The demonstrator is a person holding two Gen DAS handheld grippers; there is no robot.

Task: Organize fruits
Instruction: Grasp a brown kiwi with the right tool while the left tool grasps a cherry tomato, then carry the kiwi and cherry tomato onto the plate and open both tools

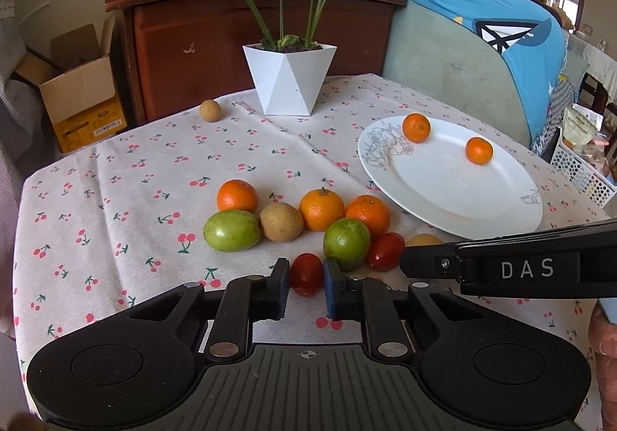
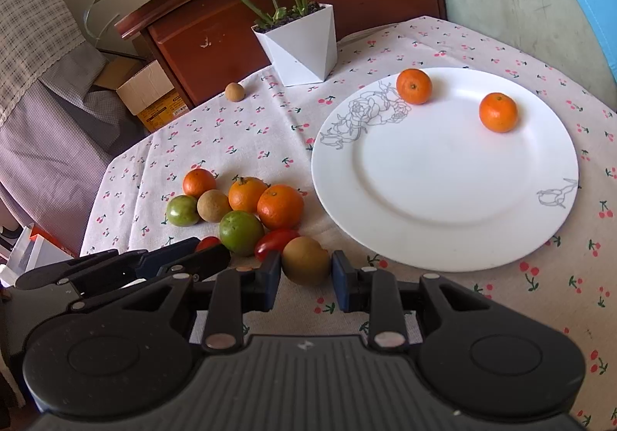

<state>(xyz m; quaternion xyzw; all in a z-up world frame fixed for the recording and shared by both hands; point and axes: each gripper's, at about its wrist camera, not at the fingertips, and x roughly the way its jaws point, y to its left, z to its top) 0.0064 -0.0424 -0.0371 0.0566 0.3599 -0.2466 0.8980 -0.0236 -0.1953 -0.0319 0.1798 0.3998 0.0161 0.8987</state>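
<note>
Just left of the white plate [image 2: 443,238], the right gripper [image 2: 306,278] has its jaws closed against a brown round fruit [image 2: 304,261] resting on the cherry-print tablecloth [image 2: 239,130]. Further left of the plate, the left gripper [image 1: 306,290] clasps a red cherry tomato [image 1: 306,273] at the near edge of the fruit cluster. Two small oranges [image 2: 414,86] sit on the plate's far rim.

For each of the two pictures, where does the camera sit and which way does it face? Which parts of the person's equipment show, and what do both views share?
Left wrist: sits on the left gripper, faces across the table toward the potted plant; its jaws flank a cherry tomato; the right gripper enters from the right.
Right wrist: sits on the right gripper, faces the white plate; its jaws flank a brown fruit; the left gripper shows at left.
Shared: plate, two small oranges on it, fruit cluster, plant.
</note>
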